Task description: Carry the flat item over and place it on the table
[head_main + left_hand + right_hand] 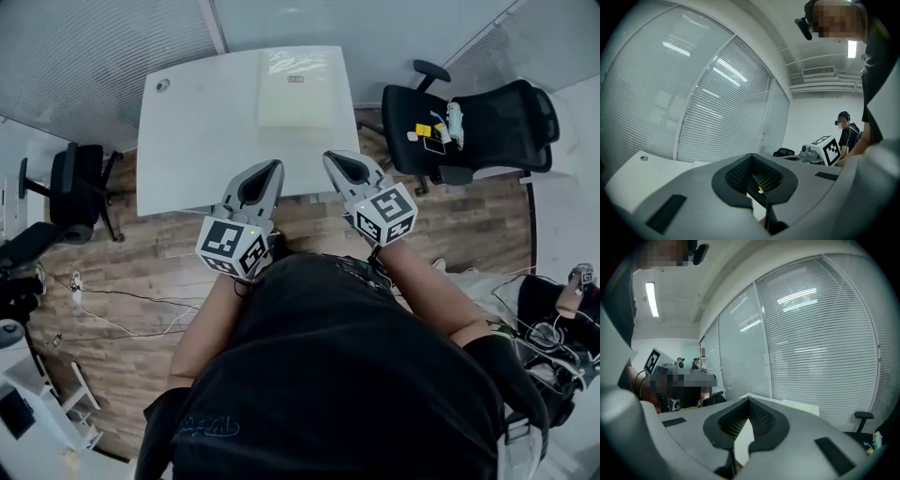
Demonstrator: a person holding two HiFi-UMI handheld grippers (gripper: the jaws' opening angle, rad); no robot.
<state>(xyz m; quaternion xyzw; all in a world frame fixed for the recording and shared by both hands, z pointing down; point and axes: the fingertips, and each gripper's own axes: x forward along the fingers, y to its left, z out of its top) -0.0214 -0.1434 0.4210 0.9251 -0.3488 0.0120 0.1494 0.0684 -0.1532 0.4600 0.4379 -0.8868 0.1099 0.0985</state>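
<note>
Left gripper (271, 169) and right gripper (337, 158) are both closed and empty. The pale flat rectangular pad (295, 89) lies ahead of both on the white table (192, 141), lengthwise away from them, equally near each.

Smooth matt white table (187, 122), wood-plank floor (141, 272) — pale flat item (295, 89) with a slight plastic sheen

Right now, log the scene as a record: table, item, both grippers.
table: white
flat item: pale, lying flat on the table's far side
left gripper: jaws together, empty, at the table's near edge
right gripper: jaws together, empty, beside the left one
office chair: black, right of the table
</note>
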